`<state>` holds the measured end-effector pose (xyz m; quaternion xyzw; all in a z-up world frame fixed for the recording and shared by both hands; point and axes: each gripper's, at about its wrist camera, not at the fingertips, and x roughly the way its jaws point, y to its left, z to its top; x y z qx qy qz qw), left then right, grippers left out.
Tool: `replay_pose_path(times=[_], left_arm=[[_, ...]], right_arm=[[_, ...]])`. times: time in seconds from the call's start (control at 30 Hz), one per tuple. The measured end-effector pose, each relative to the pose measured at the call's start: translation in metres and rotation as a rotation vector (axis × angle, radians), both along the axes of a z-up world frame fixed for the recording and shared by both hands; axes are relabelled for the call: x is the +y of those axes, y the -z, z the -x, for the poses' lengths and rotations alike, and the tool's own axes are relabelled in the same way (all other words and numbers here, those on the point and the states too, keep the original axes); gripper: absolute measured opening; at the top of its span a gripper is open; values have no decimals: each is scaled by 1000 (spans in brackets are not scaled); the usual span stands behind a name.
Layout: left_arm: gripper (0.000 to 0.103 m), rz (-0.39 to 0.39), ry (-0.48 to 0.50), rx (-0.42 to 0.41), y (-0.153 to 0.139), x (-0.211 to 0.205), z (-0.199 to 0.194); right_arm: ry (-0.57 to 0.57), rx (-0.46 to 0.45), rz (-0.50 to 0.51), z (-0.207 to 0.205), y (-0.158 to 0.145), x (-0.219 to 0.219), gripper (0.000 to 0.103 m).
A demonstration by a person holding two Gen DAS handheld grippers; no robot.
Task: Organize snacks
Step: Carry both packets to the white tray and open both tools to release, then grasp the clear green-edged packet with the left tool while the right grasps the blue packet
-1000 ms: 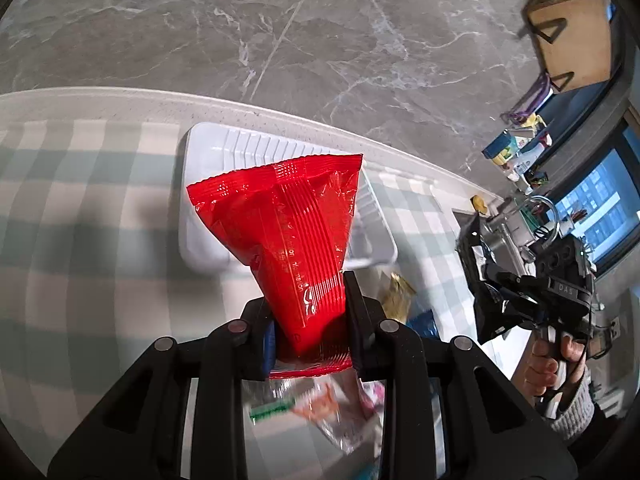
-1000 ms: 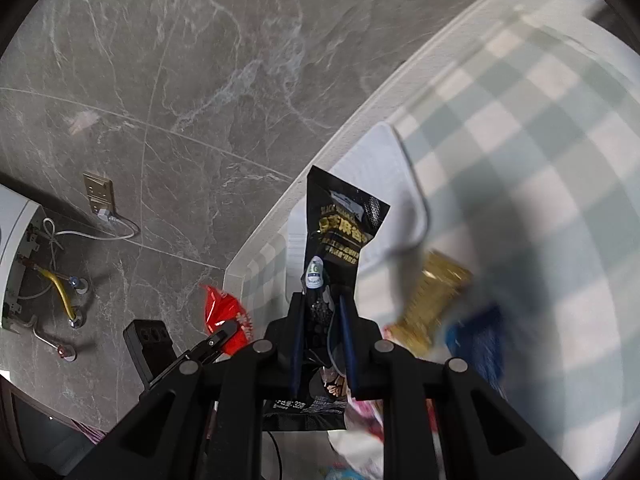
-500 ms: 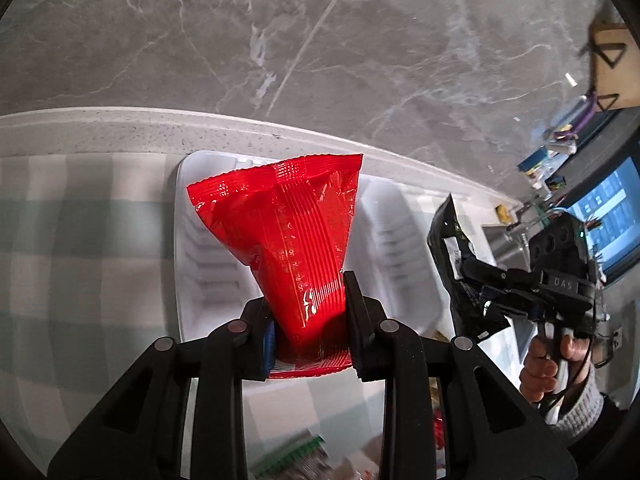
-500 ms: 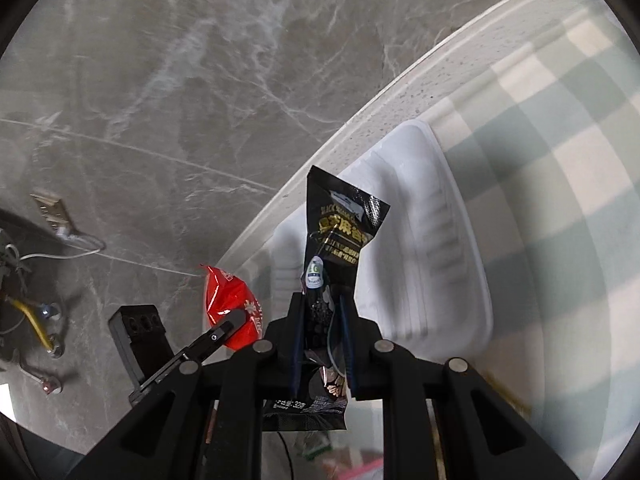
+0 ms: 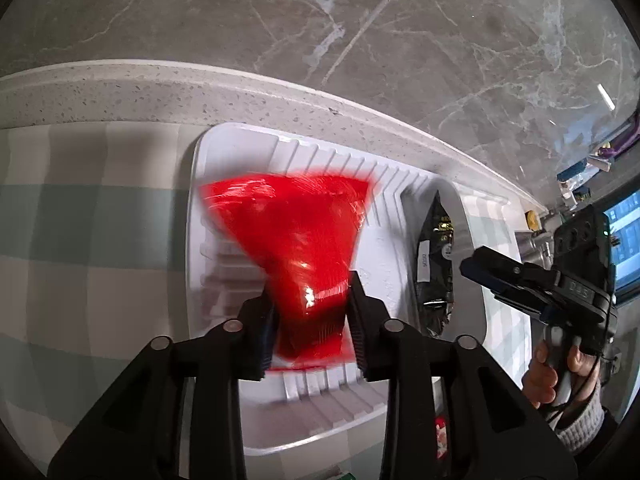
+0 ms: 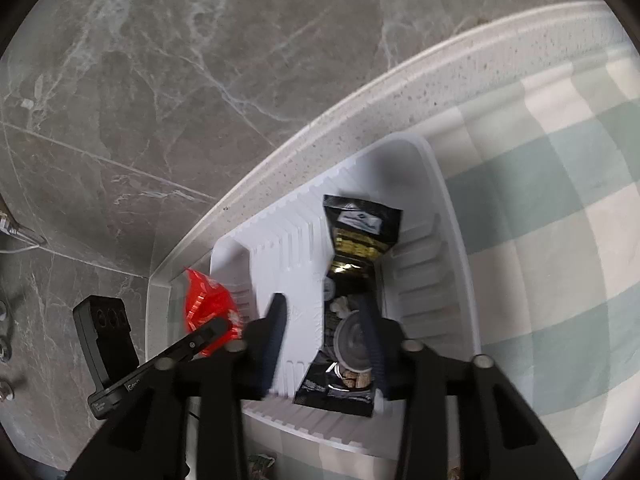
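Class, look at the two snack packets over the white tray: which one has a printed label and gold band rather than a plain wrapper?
The black packet, in the tray's right-hand compartment; the red packet is plain and glossy.

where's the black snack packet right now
In the right wrist view, the black packet lies in the white tray's right compartment, between the right tool's opened fingers.

Your red snack packet (image 5: 296, 248), motion-blurred, sits in the white ribbed tray's (image 5: 196, 200) left compartment; your black packet (image 6: 352, 280) lies in the right one.
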<state>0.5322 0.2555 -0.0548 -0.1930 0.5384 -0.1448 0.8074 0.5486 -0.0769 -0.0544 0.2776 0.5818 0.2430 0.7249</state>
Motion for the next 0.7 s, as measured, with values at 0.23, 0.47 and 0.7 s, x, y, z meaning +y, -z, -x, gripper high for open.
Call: replay_pose_path(times=[0.23,0.47,0.7], left_arm=[[64,-13,-40,-45,-9,10,3],[64,-16,-46,-79,-35,-5,43],[64,-25,-15,-105,-53,-14,99]], right_arm=[[0,-35,-14,14,-17,-9,44],[9,-89,-41,45,-45,-25,45],[46,-115,-73,93,-67,-52,53]])
